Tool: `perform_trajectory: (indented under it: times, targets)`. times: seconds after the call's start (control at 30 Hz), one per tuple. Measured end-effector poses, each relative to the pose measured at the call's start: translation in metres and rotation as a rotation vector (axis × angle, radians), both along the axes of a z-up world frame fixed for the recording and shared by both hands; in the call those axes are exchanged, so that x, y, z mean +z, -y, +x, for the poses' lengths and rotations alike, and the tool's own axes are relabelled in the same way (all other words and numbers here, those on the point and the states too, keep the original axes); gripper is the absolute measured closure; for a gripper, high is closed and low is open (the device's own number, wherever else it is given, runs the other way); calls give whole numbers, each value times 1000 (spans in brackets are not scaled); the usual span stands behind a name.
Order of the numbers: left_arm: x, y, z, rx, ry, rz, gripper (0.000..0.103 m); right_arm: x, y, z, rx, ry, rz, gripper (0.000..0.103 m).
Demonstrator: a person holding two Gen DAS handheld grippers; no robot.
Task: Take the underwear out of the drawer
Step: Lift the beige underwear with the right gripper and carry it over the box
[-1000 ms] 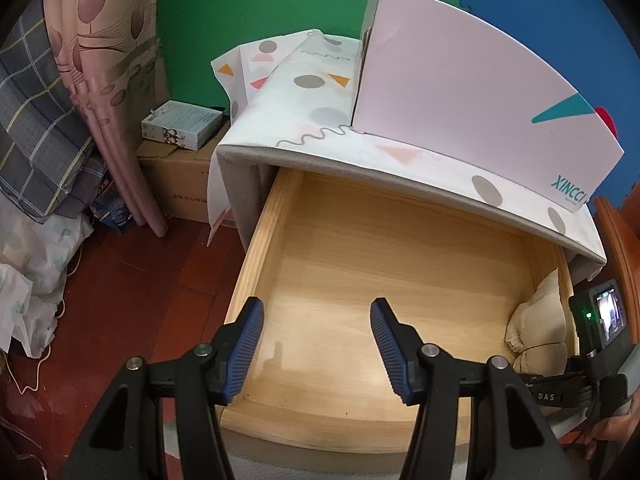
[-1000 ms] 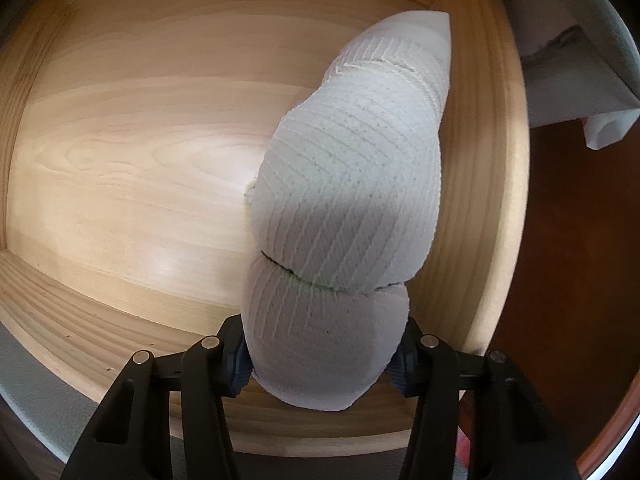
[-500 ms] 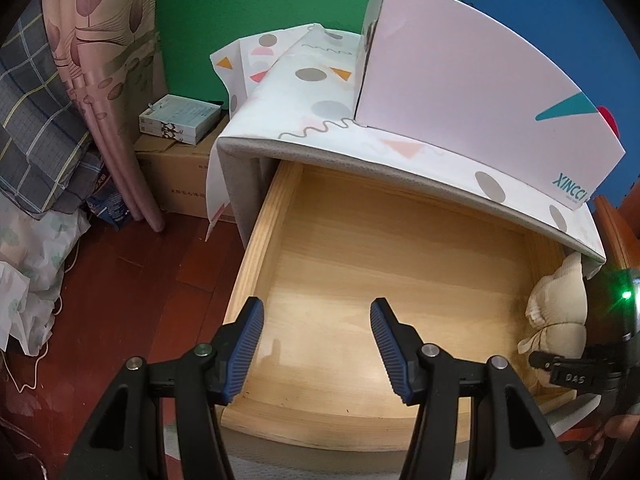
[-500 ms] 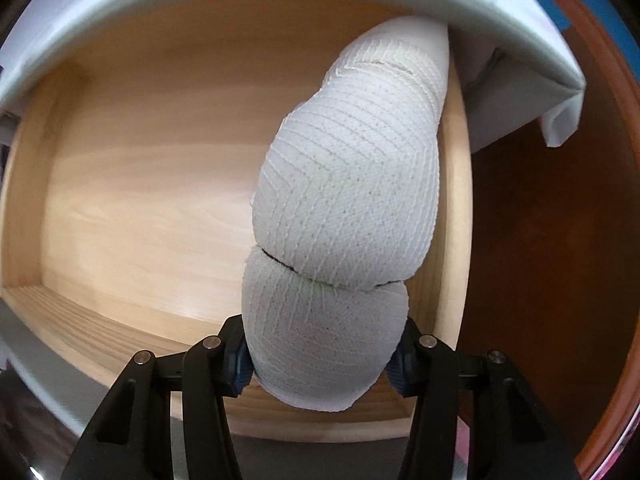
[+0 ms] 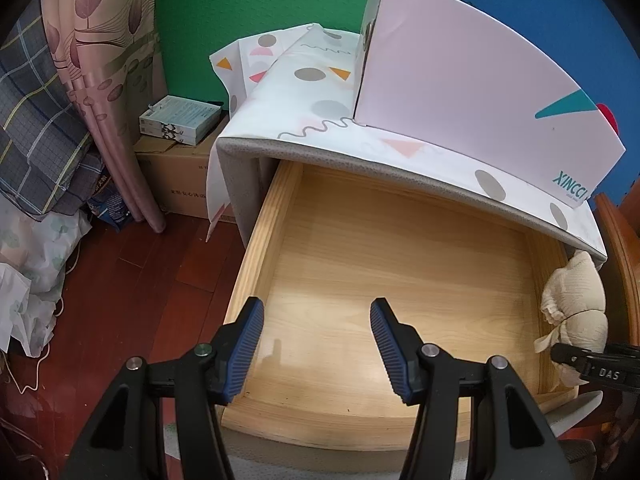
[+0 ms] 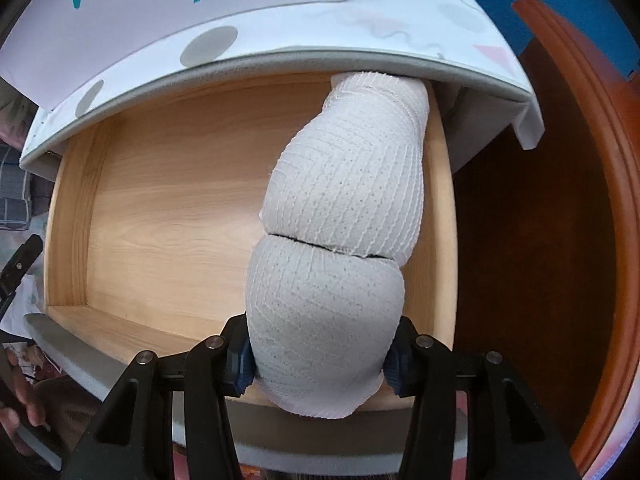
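Observation:
A wooden drawer (image 5: 256, 264) stands pulled open under a cloth-covered cabinet top. My right gripper (image 6: 318, 364) is shut on a rolled cream ribbed underwear (image 6: 344, 216) and holds it above the drawer's right side (image 6: 448, 240). The underwear also shows at the right edge of the left wrist view (image 5: 576, 304), above the drawer's right wall, with the right gripper's black tip under it. My left gripper (image 5: 316, 344) is open and empty over the drawer's front part.
A pink shoe box (image 5: 472, 92) stands on the patterned cloth (image 5: 320, 104) on the cabinet top. A cardboard box (image 5: 176, 176) with a small carton (image 5: 180, 120) and a curtain (image 5: 100, 80) stand to the left. Reddish wooden furniture (image 6: 580, 200) is on the right.
My right gripper has lifted the underwear up and back out of the drawer, so the cabinet top and shoe box now show. The left gripper has barely moved.

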State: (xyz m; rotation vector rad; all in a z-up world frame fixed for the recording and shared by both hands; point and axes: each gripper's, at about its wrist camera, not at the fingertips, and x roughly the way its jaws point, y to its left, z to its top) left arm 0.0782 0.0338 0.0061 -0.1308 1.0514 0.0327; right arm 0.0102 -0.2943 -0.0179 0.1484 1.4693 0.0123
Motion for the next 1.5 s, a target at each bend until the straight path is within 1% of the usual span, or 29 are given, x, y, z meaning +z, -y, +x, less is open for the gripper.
perform_trajectory:
  times: [0.03, 0.13, 0.43, 0.77, 0.9, 1.07, 1.2, 1.4, 1.5]
  targets:
    - [0, 0, 0, -2, -1, 0, 46, 6, -4, 9, -4, 6, 4, 57]
    - [1, 0, -1, -4, 1, 4, 46, 17, -2, 13, -7, 23, 17, 57]
    - [0, 0, -2, -8, -1, 2, 46, 60, 3, 4, -19, 99, 49, 57]
    - [1, 2, -1, -15, 5, 8, 46, 104, -7, -1, 11, 176, 37, 57]
    - [2, 4, -1, -20, 11, 15, 46, 129, -14, 3, 34, 228, 25, 57]
    - [3, 7, -2, -30, 15, 28, 46, 166, -21, 20, 64, 301, 16, 57]
    - [3, 10, -1, -43, 18, 38, 46, 196, -28, 45, 80, 363, 9, 57]
    - [3, 12, -2, -48, 24, 51, 46, 224, -42, 87, 104, 413, -12, 57]
    - [4, 14, -3, -51, 25, 53, 46, 229, -49, 107, 114, 421, -27, 57]
